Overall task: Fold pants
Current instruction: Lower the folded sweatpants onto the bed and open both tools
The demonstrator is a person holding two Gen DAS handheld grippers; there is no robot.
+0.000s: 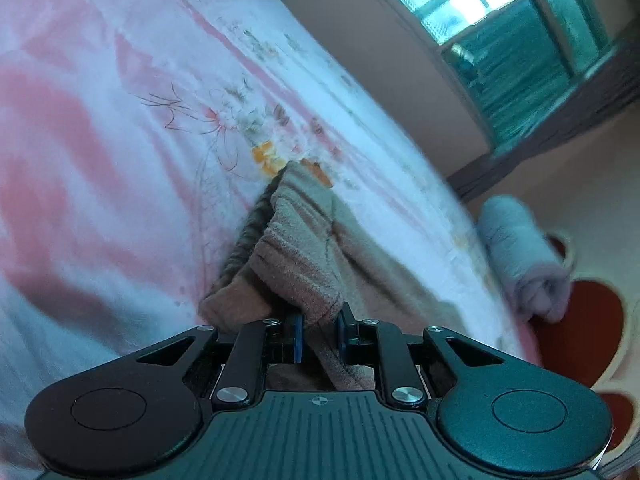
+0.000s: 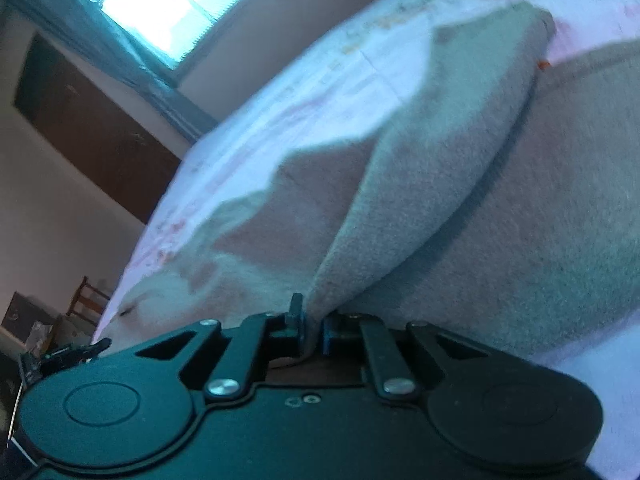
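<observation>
Left wrist view: The left tongs (image 1: 319, 334) are closed on a fold of the pants (image 1: 296, 248). The blue pads (image 1: 298, 338) press the fleecy beige-pink fabric from both sides, with only the thickness of the cloth between them. From the grip point the pants run forward and away from the tongs, bunched and ridged, with a dark ribbed band along their left edge. The garment lies on a bed sheet (image 1: 120, 120), white and pink with a flower print. The far end of the pants reaches an orange patch of that print. A rolled pale towel (image 1: 524, 260) sits well to the right of the pants, at the edge of the bed. A window (image 1: 480, 0) is in the background.

Right wrist view: The right tongs (image 2: 314, 326) are fully closed on another fold of the pants (image 2: 420, 180). The cloth rises from the pinch point as a taut ridge running up and to the right. More of the garment spreads on both sides of that ridge, resting on the bed sheet (image 2: 300, 92). The image is blurred.
</observation>
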